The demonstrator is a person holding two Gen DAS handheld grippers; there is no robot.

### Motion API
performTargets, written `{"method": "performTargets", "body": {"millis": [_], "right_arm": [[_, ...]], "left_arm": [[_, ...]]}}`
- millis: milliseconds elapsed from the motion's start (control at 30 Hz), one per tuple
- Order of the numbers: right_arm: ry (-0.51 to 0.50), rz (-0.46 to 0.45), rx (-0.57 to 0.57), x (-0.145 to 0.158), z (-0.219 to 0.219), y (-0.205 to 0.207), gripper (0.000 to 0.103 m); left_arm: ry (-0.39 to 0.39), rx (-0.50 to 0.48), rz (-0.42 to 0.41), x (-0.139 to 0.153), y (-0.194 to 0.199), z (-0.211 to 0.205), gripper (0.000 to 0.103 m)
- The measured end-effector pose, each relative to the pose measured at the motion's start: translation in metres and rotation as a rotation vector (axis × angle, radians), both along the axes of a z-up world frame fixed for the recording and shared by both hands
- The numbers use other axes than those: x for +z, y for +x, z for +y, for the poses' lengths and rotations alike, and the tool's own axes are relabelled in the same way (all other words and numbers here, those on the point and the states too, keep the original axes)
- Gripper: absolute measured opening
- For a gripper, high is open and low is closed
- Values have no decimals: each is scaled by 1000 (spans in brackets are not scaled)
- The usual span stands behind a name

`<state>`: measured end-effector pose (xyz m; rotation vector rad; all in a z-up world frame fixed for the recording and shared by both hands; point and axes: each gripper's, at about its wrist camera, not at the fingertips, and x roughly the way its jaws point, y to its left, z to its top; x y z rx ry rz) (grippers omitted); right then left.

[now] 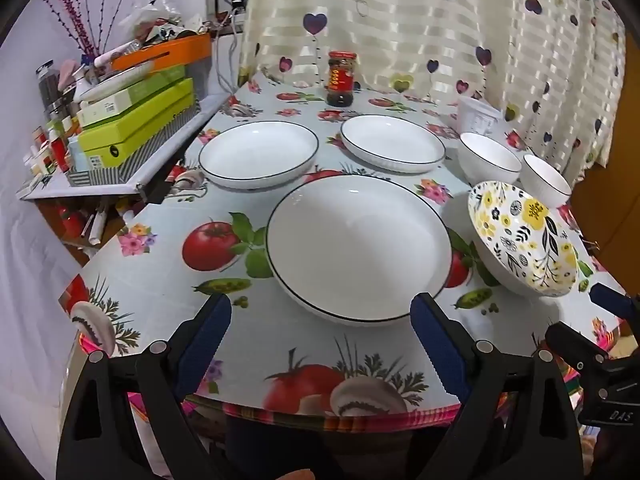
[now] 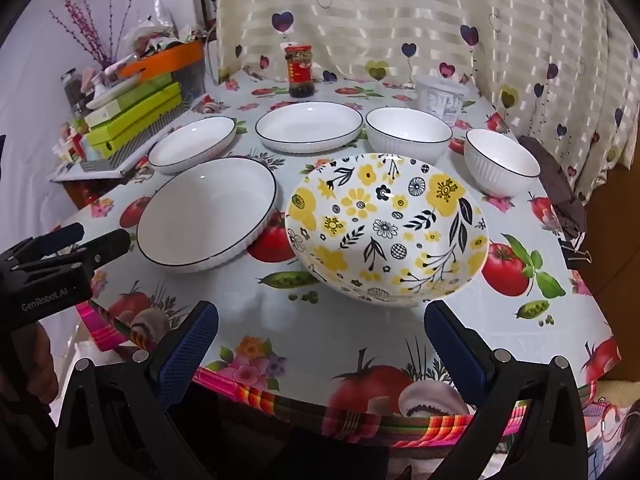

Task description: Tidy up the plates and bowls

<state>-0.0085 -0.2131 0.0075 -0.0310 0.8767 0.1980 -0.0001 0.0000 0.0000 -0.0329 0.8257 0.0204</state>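
Three white plates with black rims lie on the table: a near one (image 1: 358,248) (image 2: 206,212), a far left one (image 1: 258,154) (image 2: 192,144) and a far middle one (image 1: 392,142) (image 2: 308,126). A yellow flowered bowl (image 1: 520,236) (image 2: 386,228) sits to the right of the near plate. Two white bowls (image 1: 486,158) (image 1: 546,180) (image 2: 408,130) (image 2: 502,160) stand behind it. My left gripper (image 1: 320,316) is open and empty, just before the near plate. My right gripper (image 2: 320,324) is open and empty, just before the flowered bowl.
A sauce jar (image 1: 341,78) (image 2: 300,70) and a clear plastic tub (image 2: 440,98) stand at the back by the curtain. A side shelf with green boxes (image 1: 136,128) is at the left. The table's front edge (image 1: 320,420) lies under the fingers. A dark cloth (image 2: 556,184) lies at the right edge.
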Motion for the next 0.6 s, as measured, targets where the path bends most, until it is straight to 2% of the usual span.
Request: {"method": "performTargets", "body": {"millis": [133,300,367,433,600], "right_arm": [[5,1,2,-1,2,0,103],[12,6,-2,-4,-7,-3,103],[15,2,3,-2,-11,-3,103],[12,11,-2,-5,-8,-3,103],[8,14,-5,-4,-6,-2,103]], "left_arm": [[-10,3,6,-1,1,2,92],[-1,-10,12,-8,-7,-29,92],[-15,-22,23,-12,-4,-31,92],[-32,-52,28,-6,-3,-14,92],[-45,-63,33,-6,-3,-13,92]]}}
